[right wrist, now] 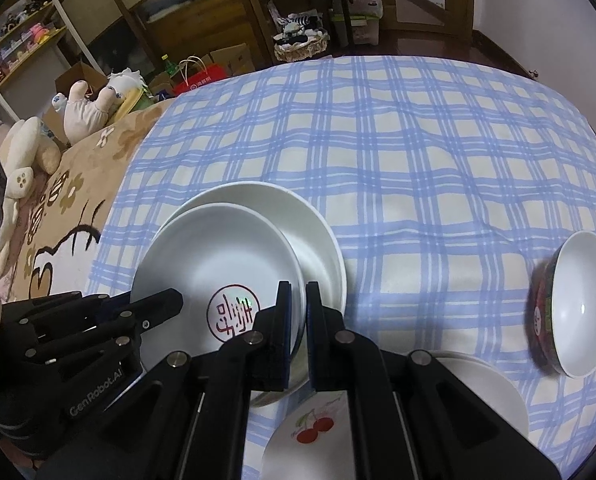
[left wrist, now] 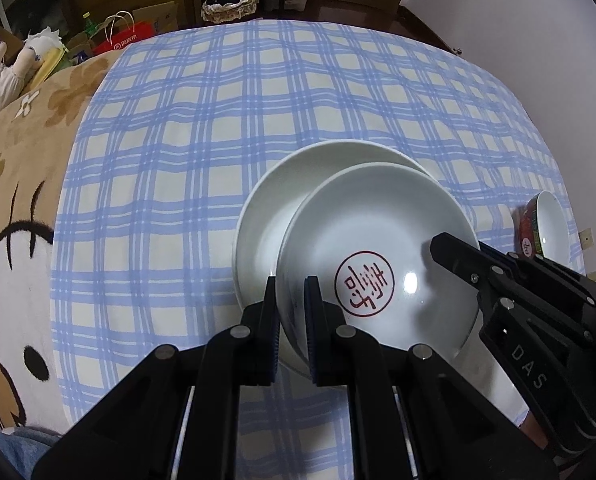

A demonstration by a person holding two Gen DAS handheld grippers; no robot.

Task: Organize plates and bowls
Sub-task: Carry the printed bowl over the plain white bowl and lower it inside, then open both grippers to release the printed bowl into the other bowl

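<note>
Both grippers hold a white plate with a red seal (left wrist: 378, 232) (right wrist: 217, 256) by opposite rims. My left gripper (left wrist: 291, 308) is shut on its near-left rim, and appears at the left of the right wrist view (right wrist: 161, 304). My right gripper (right wrist: 300, 312) is shut on its right rim, and reaches in from the right in the left wrist view (left wrist: 454, 254). The plate sits over a larger plain white plate (left wrist: 281, 192) (right wrist: 318, 232), offset toward me. I cannot tell whether the two touch. A bowl with a red outside (left wrist: 550, 224) (right wrist: 578, 296) stands to the right.
A blue checked cloth (left wrist: 217, 140) (right wrist: 418, 160) covers the table. A white plate with a cherry picture (right wrist: 314, 426) lies under the right gripper at the near edge. A beige cartoon blanket (left wrist: 17, 200) and plush toys (right wrist: 85, 112) border the left side.
</note>
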